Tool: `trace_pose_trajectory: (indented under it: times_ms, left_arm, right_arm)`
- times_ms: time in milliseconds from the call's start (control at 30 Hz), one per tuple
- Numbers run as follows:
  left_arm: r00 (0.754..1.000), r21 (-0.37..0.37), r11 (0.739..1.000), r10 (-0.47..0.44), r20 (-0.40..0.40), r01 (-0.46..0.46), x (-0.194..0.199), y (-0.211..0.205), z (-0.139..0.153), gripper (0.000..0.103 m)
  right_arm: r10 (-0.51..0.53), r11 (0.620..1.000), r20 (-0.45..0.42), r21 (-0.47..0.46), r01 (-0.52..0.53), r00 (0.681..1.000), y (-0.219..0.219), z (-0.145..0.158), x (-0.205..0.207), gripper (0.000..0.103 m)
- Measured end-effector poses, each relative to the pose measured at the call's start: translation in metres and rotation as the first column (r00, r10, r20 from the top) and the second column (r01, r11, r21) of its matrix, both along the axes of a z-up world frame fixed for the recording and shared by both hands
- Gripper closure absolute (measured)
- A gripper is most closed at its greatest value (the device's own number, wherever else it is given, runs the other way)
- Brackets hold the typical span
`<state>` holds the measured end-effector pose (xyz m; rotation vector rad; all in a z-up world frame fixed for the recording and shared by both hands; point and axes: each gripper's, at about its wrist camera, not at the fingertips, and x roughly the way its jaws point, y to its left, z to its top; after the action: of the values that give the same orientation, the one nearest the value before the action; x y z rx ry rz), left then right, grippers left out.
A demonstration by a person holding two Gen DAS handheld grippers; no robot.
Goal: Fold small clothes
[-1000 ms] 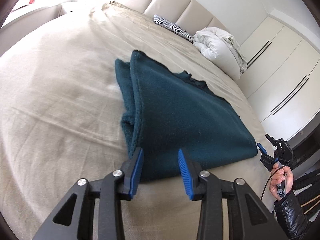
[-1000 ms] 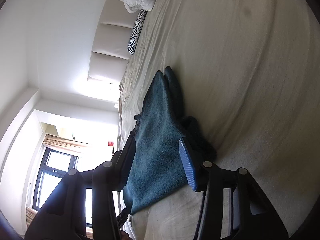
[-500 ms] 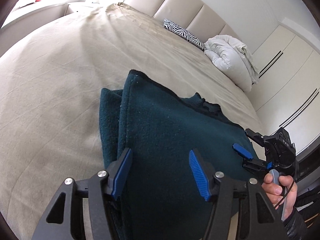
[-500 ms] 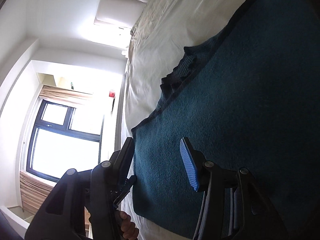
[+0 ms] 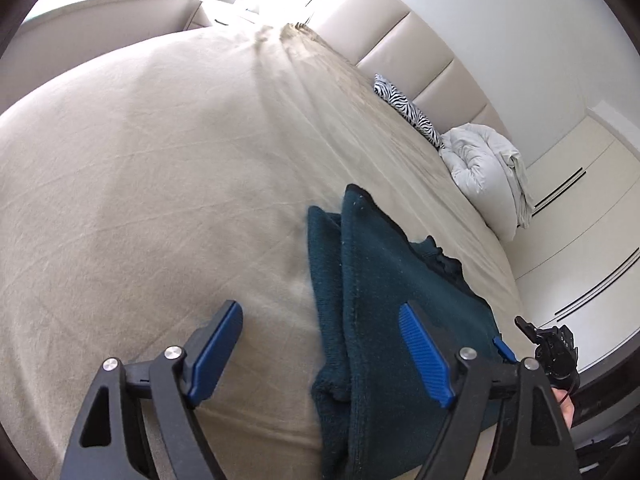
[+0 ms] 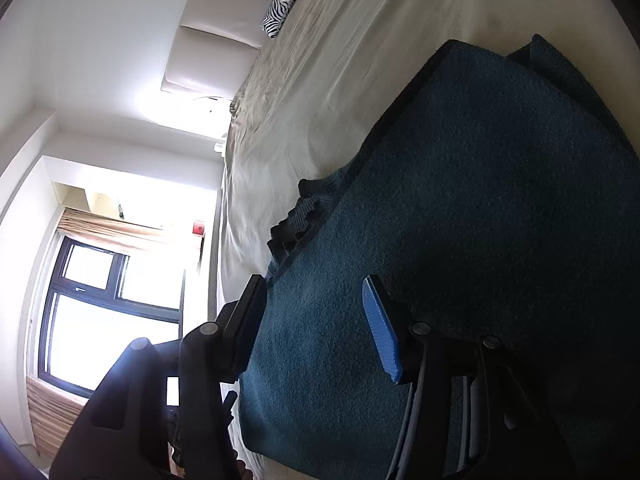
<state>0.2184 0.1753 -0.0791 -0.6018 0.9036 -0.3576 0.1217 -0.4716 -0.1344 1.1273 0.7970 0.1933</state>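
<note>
- Left wrist view: my left gripper point(image 5: 320, 354) gapes wide, holding nothing, over the folded teal fleece garment point(image 5: 400, 320) on the beige bed point(image 5: 140, 180); its near end is cut off.
- Right wrist view: my right gripper point(image 6: 316, 328) hangs parted and unladen above the garment point(image 6: 460, 220); shadow hides the lower right.

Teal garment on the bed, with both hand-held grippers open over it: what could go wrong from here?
1. The teal garment lies in stacked layers with offset edges, so the open left hand-held gripper, straddling its edge, might pinch only one layer and undo the fold.
2. The bed sheet is loose and creased; a low pinch could catch it too.
3. The right hand-held gripper sits over flat cloth, with no edge to grip.
</note>
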Motion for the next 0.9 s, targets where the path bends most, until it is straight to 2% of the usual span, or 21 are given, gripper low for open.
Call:
trace_pose_trajectory:
  times_ms: [100, 233, 400, 500, 600, 733, 900]
  left_arm:
    - [0.998, -0.056, 0.998, -0.027, -0.049, 0.024, 0.004, -0.007, -0.005, 0.018]
    - [0.991, -0.15, 0.988, -0.064, -0.115, 0.046, 0.013, -0.013, -0.011, 0.016]
    - [0.962, -0.295, 0.949, -0.175, -0.21, 0.108, 0.029, -0.025, -0.025, 0.016]
    - [0.943, -0.265, 0.951, -0.228, -0.242, 0.161, 0.034, -0.039, -0.026, 0.016]
    - [0.936, -0.303, 0.939, -0.244, -0.253, 0.162, 0.034, -0.037, -0.027, 0.017]
    - [0.929, -0.33, 0.932, -0.246, -0.277, 0.149, 0.029, -0.029, -0.033, 0.036]
    - [0.922, -0.345, 0.926, -0.26, -0.288, 0.153, 0.024, -0.024, -0.038, 0.05]
  right_arm:
    - [0.113, 0.993, 0.017, 0.019, -0.113, 0.993, 0.039, 0.006, 0.013, 0.053]
    - [0.255, 0.966, 0.026, 0.027, -0.256, 0.966, 0.098, 0.004, 0.039, 0.053]
    - [0.329, 0.941, 0.03, 0.078, -0.33, 0.944, 0.135, -0.005, 0.053, 0.053]
    - [0.343, 0.935, 0.02, 0.095, -0.343, 0.939, 0.145, -0.011, 0.059, 0.053]
    - [0.358, 0.928, 0.016, 0.104, -0.358, 0.934, 0.159, -0.013, 0.068, 0.053]
    - [0.387, 0.917, 0.002, 0.102, -0.385, 0.922, 0.17, -0.013, 0.069, 0.053]
    - [0.424, 0.902, -0.019, 0.105, -0.42, 0.906, 0.188, -0.014, 0.08, 0.053]
